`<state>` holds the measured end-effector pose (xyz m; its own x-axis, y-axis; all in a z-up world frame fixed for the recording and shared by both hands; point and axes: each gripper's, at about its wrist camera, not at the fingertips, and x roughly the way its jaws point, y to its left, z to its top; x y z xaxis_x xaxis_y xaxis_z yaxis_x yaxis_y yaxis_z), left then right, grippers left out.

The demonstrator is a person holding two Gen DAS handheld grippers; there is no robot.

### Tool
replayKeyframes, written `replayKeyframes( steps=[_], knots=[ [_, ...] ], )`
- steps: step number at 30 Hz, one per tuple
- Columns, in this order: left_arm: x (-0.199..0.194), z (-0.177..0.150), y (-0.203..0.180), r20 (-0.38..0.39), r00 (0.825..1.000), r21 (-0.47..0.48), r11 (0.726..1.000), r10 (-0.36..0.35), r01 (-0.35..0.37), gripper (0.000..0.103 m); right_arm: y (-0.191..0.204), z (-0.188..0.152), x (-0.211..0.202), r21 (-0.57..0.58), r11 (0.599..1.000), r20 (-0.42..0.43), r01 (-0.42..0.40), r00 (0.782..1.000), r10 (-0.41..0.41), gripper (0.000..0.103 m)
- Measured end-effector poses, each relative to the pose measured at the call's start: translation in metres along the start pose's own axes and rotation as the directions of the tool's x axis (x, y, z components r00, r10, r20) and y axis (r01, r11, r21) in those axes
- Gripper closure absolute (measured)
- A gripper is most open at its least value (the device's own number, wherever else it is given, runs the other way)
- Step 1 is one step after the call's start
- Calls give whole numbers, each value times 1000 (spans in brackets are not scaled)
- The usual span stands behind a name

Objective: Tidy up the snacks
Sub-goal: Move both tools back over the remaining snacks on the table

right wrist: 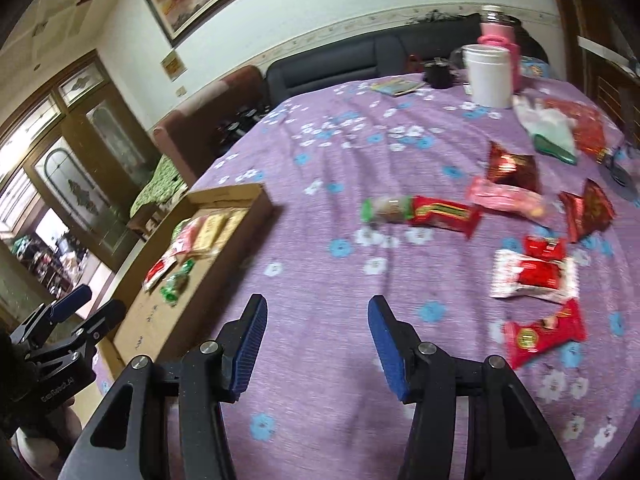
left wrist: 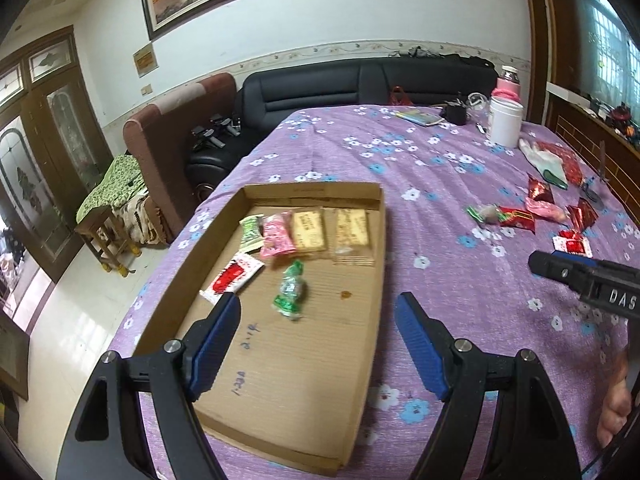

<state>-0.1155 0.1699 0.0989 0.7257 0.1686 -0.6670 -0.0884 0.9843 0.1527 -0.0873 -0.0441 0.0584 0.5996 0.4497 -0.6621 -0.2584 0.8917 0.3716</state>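
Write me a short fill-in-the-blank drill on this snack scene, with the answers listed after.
1. The snacks already sorted lie inside a cardboard ____.
2. The left gripper hovers over the tray with its jaws ____.
3. The tablecloth is ____ with flowers.
4. The white jar stands at the table's ____ end.

Answers: tray; open; purple; far

Purple floral-clothed table [left wrist: 420, 168] with cardboard tray [left wrist: 362, 312], scattered red snack packets [right wrist: 534, 276], white jar [left wrist: 505, 124], glove [right wrist: 546, 120].
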Motion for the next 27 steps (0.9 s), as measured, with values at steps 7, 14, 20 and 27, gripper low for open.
replayKeyframes(
  steps=[7,14,20,27],
  knots=[
    [5,-2,-20,-23,999,44,998,-36,37,24,-53,1,-22,102,993,34,63,997,-66,47],
    [-1,-3,-27,-20,991,25,991,-132,132,24,-111,19,-51,211,962,98,173,976,-197,47],
    [1,-5,-35,-35,985,12,986,-169,169,24,-151,36,-37,261,930,67,257,957,-283,47],
    [2,-6,-41,-49,978,11,979,-201,201,24,-140,31,19,172,984,-54,50,998,-41,47]
  ],
)
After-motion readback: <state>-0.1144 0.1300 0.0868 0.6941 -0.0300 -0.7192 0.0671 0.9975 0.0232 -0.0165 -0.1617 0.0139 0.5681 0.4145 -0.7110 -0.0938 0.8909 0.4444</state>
